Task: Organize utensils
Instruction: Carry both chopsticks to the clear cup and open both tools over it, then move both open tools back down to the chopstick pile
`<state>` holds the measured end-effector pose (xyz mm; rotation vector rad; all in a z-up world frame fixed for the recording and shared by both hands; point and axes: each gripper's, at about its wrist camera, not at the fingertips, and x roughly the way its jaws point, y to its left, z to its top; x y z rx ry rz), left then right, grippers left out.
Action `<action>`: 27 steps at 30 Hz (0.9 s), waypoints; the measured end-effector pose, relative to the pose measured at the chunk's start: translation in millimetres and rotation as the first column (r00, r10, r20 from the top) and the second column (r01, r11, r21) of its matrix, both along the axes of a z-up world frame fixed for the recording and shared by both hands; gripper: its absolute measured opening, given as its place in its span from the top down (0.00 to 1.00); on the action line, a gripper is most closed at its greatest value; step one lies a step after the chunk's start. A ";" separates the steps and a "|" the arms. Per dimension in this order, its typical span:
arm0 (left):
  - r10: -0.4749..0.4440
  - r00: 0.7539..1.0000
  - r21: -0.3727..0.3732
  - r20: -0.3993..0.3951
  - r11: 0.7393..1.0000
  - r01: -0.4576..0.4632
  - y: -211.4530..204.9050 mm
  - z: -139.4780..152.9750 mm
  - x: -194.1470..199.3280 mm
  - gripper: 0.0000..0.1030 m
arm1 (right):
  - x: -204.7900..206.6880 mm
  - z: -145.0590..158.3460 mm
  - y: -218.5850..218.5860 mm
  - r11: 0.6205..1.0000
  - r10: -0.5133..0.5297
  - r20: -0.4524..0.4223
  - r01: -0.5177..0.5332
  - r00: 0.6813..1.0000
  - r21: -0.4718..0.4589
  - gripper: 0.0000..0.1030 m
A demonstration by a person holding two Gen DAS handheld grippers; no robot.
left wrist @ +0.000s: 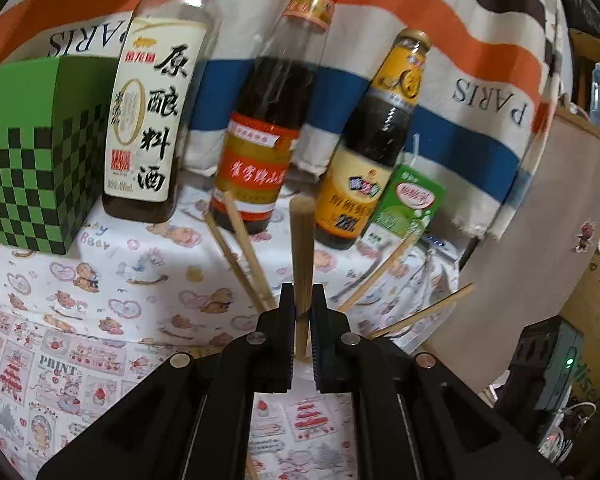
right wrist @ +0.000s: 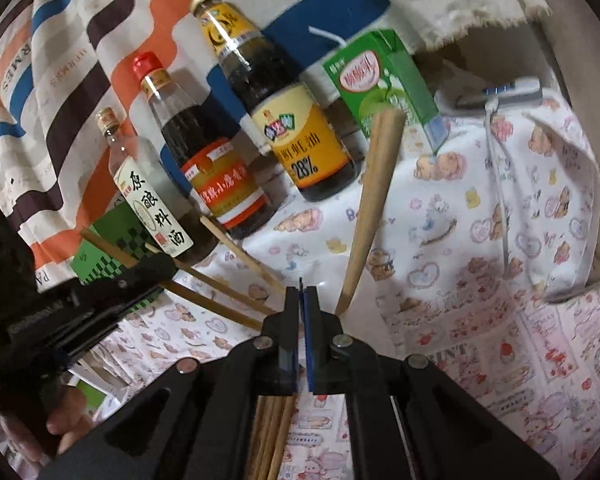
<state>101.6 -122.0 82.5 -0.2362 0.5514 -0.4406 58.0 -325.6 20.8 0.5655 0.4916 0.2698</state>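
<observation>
Chopsticks (left wrist: 242, 248) fan out just before the three sauce bottles (left wrist: 268, 128); left hand-held gripper (left wrist: 302, 308) is clamped on an upright wooden stick (left wrist: 302, 248), right hand-held gripper (right wrist: 302, 304) pressed together, empty. Risk, judged: the stick slips or swings into the nearest bottle, since the grip sits low on its shaft.

Left wrist view: looks forward and slightly down along its tongs (left wrist: 302, 300), close over the counter (left wrist: 120, 280). Right wrist view: same low, close stance, from farther right. Shared: three bottles at 12 o'clock, red-capped bottle (left wrist: 274, 120) (right wrist: 204, 152), green carton (left wrist: 410, 208) (right wrist: 384, 80).
</observation>
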 end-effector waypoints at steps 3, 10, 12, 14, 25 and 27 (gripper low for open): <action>0.004 1.000 0.017 0.001 1.000 -0.004 1.5 -3.6 0.7 0.93 | -0.4 -0.5 -2.4 1.000 -0.001 -0.007 0.001 1.000 0.000 0.96; 0.047 0.991 0.168 0.124 0.984 -0.067 8.1 1.8 -27.4 0.48 | -4.6 3.2 -2.4 1.000 -0.020 0.004 0.020 1.000 -0.018 0.63; 0.048 0.990 0.186 0.136 0.980 -0.073 16.1 5.0 -34.6 0.47 | -6.4 5.6 -1.0 1.000 -0.016 0.011 0.016 1.000 -0.023 0.59; 0.066 0.986 0.177 0.154 0.980 -0.094 28.9 9.6 -42.2 0.39 | -9.9 8.8 1.2 0.999 -0.020 0.026 0.021 0.999 -0.032 0.53; 0.184 0.944 0.274 0.274 0.926 -0.260 81.3 18.4 -56.7 0.25 | -20.8 20.8 41.7 0.985 0.087 0.035 -0.081 0.996 -0.151 0.34; 0.225 0.930 0.279 0.292 0.910 -0.308 90.8 16.9 -57.6 0.16 | -22.8 23.1 48.7 0.980 0.090 0.021 -0.084 0.996 -0.182 0.34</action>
